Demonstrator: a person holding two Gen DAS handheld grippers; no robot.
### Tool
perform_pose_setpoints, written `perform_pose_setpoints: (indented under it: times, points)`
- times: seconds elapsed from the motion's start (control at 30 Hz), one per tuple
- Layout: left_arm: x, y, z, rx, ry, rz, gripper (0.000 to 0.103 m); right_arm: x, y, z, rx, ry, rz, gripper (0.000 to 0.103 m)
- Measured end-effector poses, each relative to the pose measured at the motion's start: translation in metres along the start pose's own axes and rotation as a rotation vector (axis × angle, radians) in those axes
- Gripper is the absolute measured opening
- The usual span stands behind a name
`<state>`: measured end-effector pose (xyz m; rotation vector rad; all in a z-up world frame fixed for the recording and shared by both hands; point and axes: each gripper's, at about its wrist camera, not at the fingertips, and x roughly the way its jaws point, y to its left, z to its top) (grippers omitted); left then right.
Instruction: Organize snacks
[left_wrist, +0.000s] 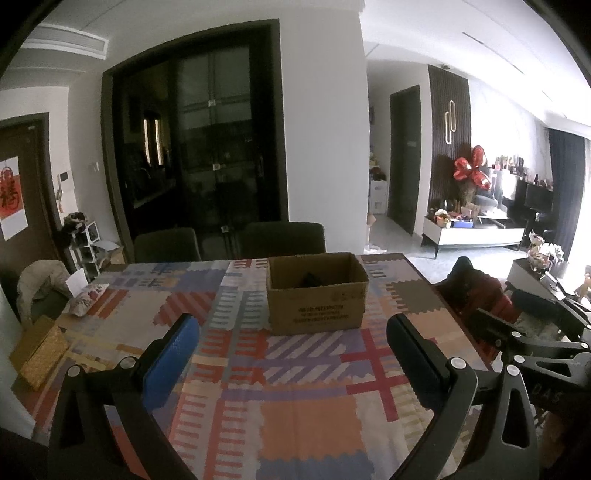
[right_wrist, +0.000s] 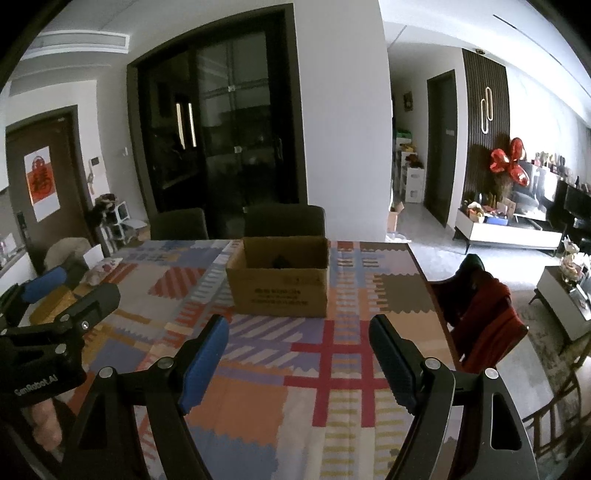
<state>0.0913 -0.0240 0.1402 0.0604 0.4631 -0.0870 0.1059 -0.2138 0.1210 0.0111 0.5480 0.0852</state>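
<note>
Both the left gripper (left_wrist: 291, 325) and the right gripper (right_wrist: 299, 325) have their jaws wide apart and hold nothing. The cardboard box (left_wrist: 317, 291) stands on the patterned tablecloth (left_wrist: 295, 424) ahead of them, with a small dark thing inside.

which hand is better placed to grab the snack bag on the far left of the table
Left, likely. The snack bag lies left of the left gripper, whose fingers stand open and empty. The right gripper sits farther right, facing the cardboard box, so it would have to cross over.
</note>
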Motion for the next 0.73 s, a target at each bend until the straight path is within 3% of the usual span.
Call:
perform_pose_setpoints:
  times: [0.73]
  points:
    - [-0.016,0.002,0.002,-0.002,-0.013,0.006,0.103,-0.014,-0.001,-0.005,0.004,-0.006,0.003,0.079]
